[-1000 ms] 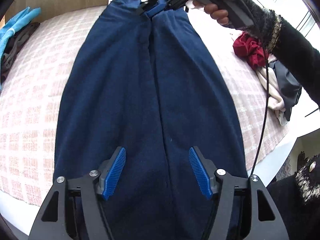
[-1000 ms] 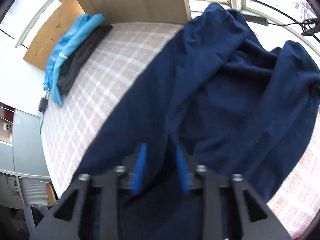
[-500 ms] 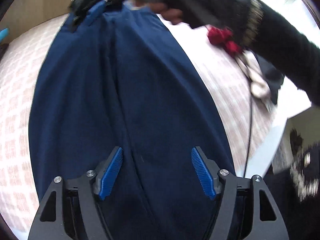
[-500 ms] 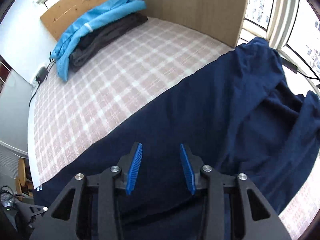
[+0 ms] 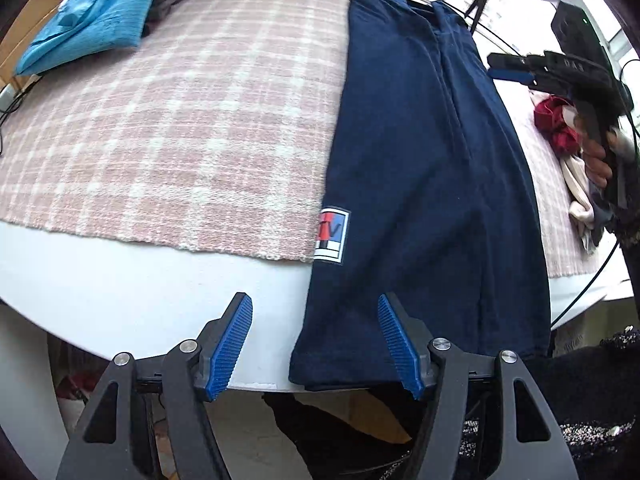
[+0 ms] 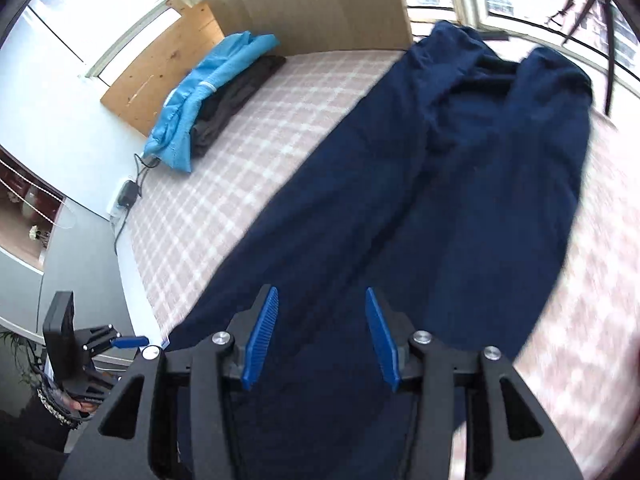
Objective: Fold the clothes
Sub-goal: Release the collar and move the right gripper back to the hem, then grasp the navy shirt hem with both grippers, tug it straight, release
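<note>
A navy blue garment point(image 5: 424, 168) lies stretched lengthwise on the pink plaid bed cover point(image 5: 180, 120), its near hem hanging over the white bed edge; a small red-white-blue label point(image 5: 331, 236) shows on its left side. My left gripper point(image 5: 316, 344) is open and empty, just off the near hem. My right gripper point(image 6: 320, 336) is open and empty above the garment point(image 6: 420, 208). It also shows in the left wrist view point(image 5: 516, 70), held over the garment's right edge.
A folded light blue garment on dark clothes point(image 5: 96, 16) lies at the far left of the bed, seen too in the right wrist view point(image 6: 208, 96). A pile of red, white and grey clothes point(image 5: 568, 152) lies to the right. Cables and a tripod stand by the window.
My right gripper has let go of the garment's far end and drawn back to the right. My left gripper has shifted left and back off the near hem. The garment now lies flat.
</note>
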`<state>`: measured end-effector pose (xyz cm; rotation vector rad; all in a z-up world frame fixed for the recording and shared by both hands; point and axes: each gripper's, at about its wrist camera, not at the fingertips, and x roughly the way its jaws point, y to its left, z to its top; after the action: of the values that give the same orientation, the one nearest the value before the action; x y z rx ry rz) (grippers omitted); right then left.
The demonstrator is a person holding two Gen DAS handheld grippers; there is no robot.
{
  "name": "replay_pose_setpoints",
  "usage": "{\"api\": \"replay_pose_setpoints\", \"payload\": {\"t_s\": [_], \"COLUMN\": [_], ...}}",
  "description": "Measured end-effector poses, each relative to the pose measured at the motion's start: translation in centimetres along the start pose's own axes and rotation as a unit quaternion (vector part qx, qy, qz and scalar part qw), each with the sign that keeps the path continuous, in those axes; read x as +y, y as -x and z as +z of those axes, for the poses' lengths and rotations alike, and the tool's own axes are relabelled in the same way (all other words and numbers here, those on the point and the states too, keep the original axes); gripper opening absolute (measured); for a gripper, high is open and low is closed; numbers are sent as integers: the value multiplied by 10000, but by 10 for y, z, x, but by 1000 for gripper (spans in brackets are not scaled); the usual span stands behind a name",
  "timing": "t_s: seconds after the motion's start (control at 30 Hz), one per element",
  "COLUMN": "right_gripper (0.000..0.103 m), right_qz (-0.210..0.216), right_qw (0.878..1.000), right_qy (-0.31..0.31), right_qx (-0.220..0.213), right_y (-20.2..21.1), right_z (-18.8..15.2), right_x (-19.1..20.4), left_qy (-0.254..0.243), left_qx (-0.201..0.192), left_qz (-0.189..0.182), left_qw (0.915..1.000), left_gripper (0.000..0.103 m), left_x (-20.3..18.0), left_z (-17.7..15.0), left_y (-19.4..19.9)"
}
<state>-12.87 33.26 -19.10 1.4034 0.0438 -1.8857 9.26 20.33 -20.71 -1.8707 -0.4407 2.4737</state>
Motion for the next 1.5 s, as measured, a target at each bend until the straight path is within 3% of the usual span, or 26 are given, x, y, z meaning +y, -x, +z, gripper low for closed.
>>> {"api": "replay_pose_setpoints", "payload": {"t_s": [0.1,0.23,0.37,0.47,0.63,0.73,0.87,0.93,1.0,1.13,1.2,1.33,1.4,1.43,1.5], "right_gripper": [45,45,45,45,45,45,45,45,45,45,45,45,45,45,44], "right_qz": [-383,-482,-860,-973,-1191,-1334,-1747,-1750,-1879,-2075,-2151,-2262,-2386,-2422,-2441], "right_qw": [9975,9835,9685,9644,9579,9535,9511,9529,9530,9546,9550,9561,9564,9566,9562], "right_qy": [-577,-1735,-2335,-2445,-2559,-2618,-2430,-2303,-2153,-1832,-1673,-1327,-1159,-1092,-1058], "right_qx": [155,180,-21,-268,-524,-668,-761,-906,-1005,-1105,-1169,-1306,-1227,-1195,-1221], "right_y": [30,41,32,28,30,31,35,35,34,29,28,24,19,17,15], "right_z": [-81,-176,-227,-244,-267,-281,-294,-297,-298,-302,-303,-305,-306,-306,-306], "right_x": [-3,11,41,66,91,105,115,118,121,127,129,135,136,136,136], "left_qy": [-363,-686,-1027,-1475,-1966,-2007,-2256,-2683,-3187,-3998,-4206,-4159,-4094,-4081,-4070], "left_qx": [186,350,513,584,560,539,368,312,250,329,420,593,640,662,714], "left_qz": [-109,-386,-509,-551,-732,-560,-643,-744,-894,-968,-923,-922,-996,-1036,-1103], "left_qw": [9991,9963,9921,9858,9761,9766,9714,9600,9433,9109,9015,9028,9046,9046,9039], "left_gripper": [62,62,58,50,22,22,33,38,46,47,47,45,42,38,16], "left_x": [-2,-1,-4,-14,-23,-21,-31,-55,-85,-135,-150,-163,-139,-136,-128], "left_z": [-3,-4,-3,-6,-10,-7,-13,-20,-27,-20,-19,-9,-21,-17,-13], "left_y": [-4,4,8,9,14,21,47,56,56,31,20,12,16,17,23]}}
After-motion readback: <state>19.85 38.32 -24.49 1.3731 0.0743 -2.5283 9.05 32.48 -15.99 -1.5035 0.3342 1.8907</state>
